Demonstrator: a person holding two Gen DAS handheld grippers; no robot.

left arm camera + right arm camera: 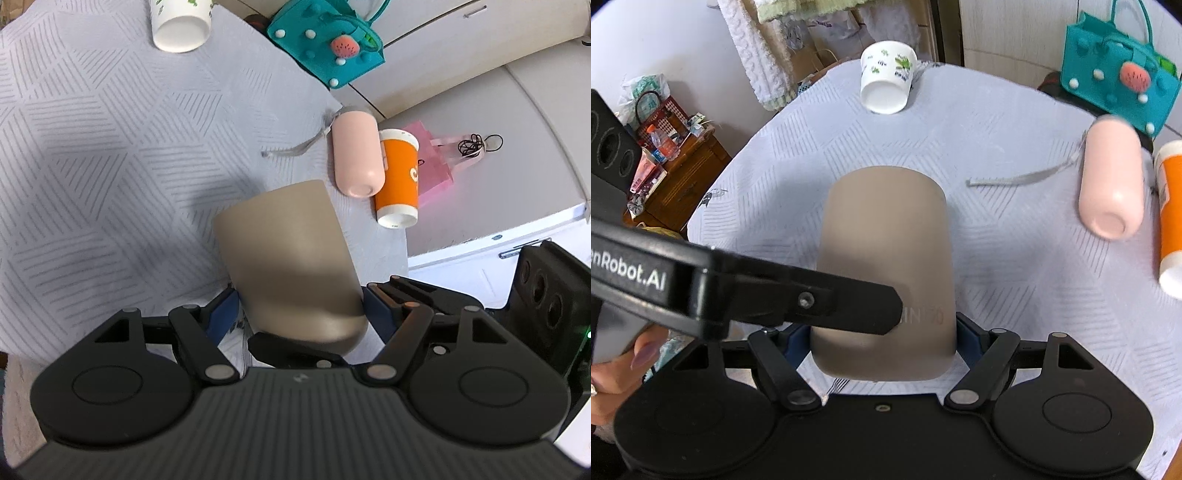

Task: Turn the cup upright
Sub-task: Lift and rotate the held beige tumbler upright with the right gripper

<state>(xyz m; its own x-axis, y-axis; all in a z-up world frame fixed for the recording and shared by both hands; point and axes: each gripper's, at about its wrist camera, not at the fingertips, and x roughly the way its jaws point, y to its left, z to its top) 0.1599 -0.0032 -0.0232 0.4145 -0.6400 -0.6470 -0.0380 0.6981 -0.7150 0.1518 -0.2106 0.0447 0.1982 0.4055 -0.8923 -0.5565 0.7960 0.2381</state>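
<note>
- Our left gripper [301,314] pinches the beige cup [291,258]; its two blue pads press on the opposite sides of the cup near the closed base.
- Our right gripper [882,332] also pinches the cup [886,240], with one blue pad on each side near the end closest to its camera.
- In the right wrist view, one black finger of the left gripper [827,306] lies across the cup wall from the left.
- The cup is tilted between the four fingers, above the grey patterned tablecloth [92,166]; we cannot tell if it touches the cloth.
- Ahead and to the right of the cup lie a pink bottle [1110,177] and an orange cup [399,177], side by side and touching.
- Far ahead a white cup with green leaves [886,79] lies on the cloth.
- A teal bag [1115,81] stands far ahead to the right.
</note>
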